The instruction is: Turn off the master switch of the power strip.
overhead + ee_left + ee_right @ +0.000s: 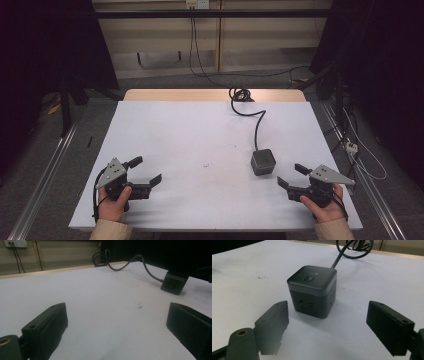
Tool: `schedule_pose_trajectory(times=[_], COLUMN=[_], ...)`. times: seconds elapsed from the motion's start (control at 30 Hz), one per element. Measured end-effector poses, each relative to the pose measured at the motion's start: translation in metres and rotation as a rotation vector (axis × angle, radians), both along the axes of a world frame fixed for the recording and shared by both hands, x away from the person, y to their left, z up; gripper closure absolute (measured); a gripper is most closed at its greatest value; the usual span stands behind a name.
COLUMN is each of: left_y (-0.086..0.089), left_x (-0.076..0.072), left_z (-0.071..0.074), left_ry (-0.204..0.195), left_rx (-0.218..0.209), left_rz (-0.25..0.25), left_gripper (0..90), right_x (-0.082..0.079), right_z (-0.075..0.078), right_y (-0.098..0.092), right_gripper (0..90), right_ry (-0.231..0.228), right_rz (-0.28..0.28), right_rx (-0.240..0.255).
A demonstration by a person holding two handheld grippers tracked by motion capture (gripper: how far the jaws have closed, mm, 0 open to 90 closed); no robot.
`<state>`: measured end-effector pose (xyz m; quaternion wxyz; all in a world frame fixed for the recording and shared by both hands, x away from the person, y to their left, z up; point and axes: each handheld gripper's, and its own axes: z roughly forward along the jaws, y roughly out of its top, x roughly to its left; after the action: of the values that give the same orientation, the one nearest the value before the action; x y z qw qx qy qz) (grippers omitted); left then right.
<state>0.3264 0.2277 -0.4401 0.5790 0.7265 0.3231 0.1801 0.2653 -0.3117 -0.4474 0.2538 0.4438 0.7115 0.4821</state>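
I see the white table [200, 145] with a black socket cube [263, 161] right of centre, upright, button on top. Its cable [257, 125] runs to the far edge and coils there. My left gripper [145, 172] sits near-left, jaws wide, holding nothing. My right gripper [292, 175] sits near-right, just beside the cube, not touching, jaws wide, holding nothing. Small dark specks [206, 165] mid-table.

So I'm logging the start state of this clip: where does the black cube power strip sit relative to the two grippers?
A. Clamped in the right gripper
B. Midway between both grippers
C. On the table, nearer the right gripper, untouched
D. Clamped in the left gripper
C: the cube power strip stands free on the table just ahead of the open right gripper; the left gripper is open, far off.
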Motion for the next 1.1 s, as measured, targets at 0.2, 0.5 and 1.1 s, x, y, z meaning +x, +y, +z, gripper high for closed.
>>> schedule_pose_trajectory(times=[0.2, 0.5, 1.1], left_y=[0.0, 0.001, 0.001], left_x=[0.0, 0.0, 0.0], left_z=[0.0, 0.0, 0.0], left_ry=[-0.001, -0.003, -0.004], left_rx=[0.0, 0.003, 0.0], left_rz=[0.001, 0.002, 0.003], left_gripper=[3.2, 3.3, 3.2], right_x=[-0.002, -0.004, -0.009], right_z=[-0.001, -0.001, -0.001], right_y=[-0.002, -0.006, -0.014], right_gripper=[17.9, 16.7, 15.7], right_ry=[0.001, 0.002, 0.002], right_rz=[0.001, -0.006, -0.02], right_rx=[-0.003, -0.008, -0.007])
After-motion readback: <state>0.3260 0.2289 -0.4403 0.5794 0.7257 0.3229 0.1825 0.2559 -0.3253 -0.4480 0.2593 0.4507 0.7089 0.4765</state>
